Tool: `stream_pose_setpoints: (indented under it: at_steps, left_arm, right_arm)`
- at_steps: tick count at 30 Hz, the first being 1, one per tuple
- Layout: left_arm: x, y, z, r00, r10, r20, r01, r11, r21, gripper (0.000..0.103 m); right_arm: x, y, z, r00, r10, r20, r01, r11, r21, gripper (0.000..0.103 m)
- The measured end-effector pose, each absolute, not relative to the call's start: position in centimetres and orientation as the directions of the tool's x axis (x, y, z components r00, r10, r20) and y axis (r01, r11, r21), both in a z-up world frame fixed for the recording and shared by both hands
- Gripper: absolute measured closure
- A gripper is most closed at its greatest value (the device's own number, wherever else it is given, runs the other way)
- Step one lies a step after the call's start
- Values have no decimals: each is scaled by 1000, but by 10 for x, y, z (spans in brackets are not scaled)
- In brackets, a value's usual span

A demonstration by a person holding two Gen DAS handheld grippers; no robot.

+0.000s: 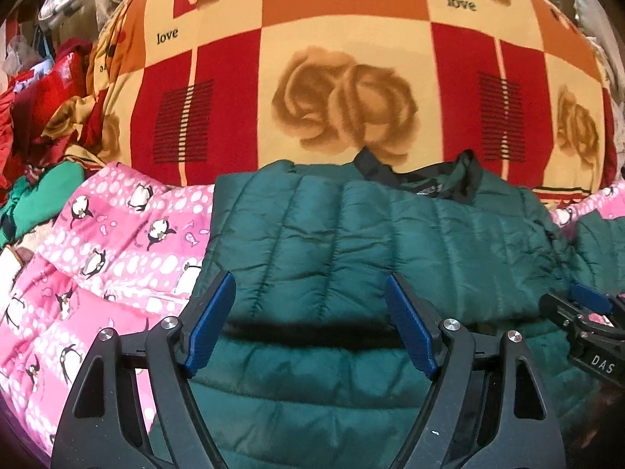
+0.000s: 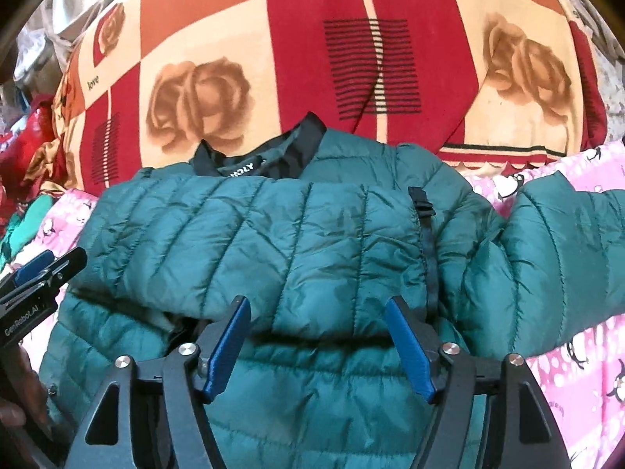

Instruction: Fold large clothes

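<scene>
Left gripper (image 1: 310, 324) agape above green jacket (image 1: 351, 234), pink quilt (image 1: 117, 242) beneath.

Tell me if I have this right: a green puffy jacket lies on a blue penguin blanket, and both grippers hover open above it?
Not quite. The penguin blanket is pink, not blue, as the left wrist view shows. The rest holds: the green puffy jacket lies on it, and the left gripper and right gripper hover open above it.
</scene>
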State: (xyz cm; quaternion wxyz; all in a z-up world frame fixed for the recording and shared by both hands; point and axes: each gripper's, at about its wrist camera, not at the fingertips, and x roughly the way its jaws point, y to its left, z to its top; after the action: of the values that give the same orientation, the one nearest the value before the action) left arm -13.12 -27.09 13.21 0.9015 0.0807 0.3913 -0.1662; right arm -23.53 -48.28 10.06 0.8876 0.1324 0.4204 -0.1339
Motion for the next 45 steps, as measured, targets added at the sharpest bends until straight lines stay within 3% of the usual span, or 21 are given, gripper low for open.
stream_pose_setpoints:
  at_steps: [30, 45]
  left_arm:
    - [-205, -305, 174, 657, -303, -690, 431, 902, 14, 24]
    - [-212, -327, 169, 581, -391, -714, 466, 879, -102, 24]
  right_arm:
    - [-305, -490, 144, 646, -193, -738, 408, 905, 120, 29]
    - [-328, -516, 139, 629, -236, -741, 456, 884, 106, 28]
